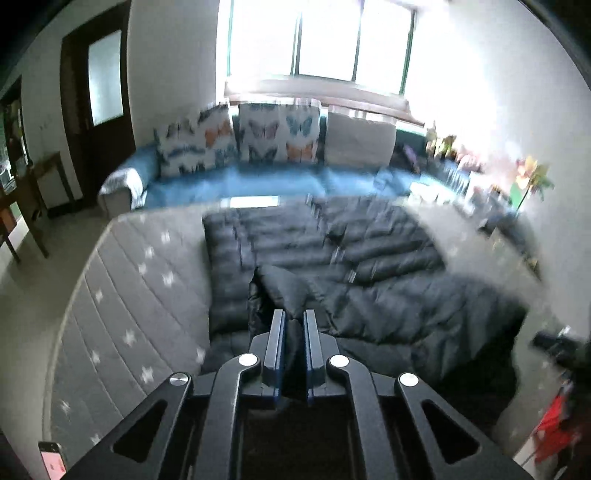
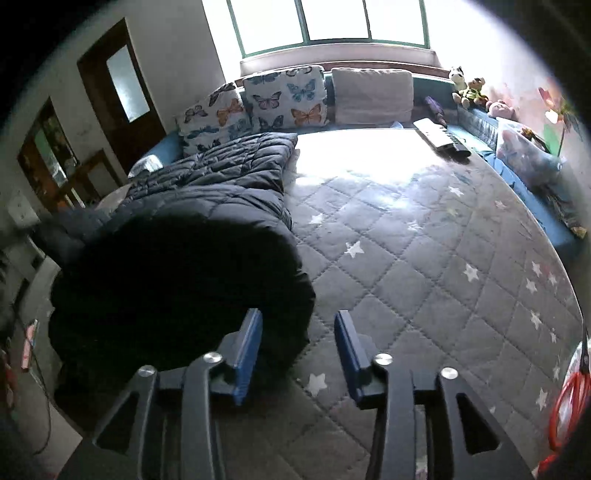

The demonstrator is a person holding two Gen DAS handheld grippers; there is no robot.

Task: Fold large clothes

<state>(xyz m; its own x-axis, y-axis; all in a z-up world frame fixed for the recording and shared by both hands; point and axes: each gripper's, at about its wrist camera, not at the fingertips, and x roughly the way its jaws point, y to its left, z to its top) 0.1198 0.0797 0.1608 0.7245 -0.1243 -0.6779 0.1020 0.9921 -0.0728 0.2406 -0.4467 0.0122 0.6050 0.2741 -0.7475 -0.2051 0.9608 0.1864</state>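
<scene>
Your left gripper (image 1: 294, 319): jaws drawn narrow, pinching a fold of the dark quilted jacket (image 1: 369, 266) between the pads; the cloth rises in a peak to the fingertips.

Your right gripper (image 2: 298, 319): jaws standing partly apart, nothing between them; the left finger (image 2: 249, 350) lies over the jacket's near edge, the right one over bare mattress.

Jacket: large, black, padded. In the left wrist view it is spread flat across the middle of the mattress (image 1: 122, 280), reaching toward the far edge. In the right wrist view it lies along the mattress's left side, with a smooth dark mound (image 2: 177, 288) nearest your gripper and the quilted part (image 2: 229, 166) running back to the far left corner.

Mattress: grey, diamond-stitched, with white stars; its right half is bare and sunlit.

Behind the far edge: a blue sofa (image 1: 258, 181) with two butterfly cushions (image 2: 288, 98) and one plain pale cushion (image 2: 371, 96), under a bright window (image 2: 328, 18).

Far right corner: a long dark flat object (image 2: 441, 138), too small to identify, and soft toys (image 2: 469, 88) on the ledge.

Left wall: a dark door (image 2: 122, 92).
</scene>
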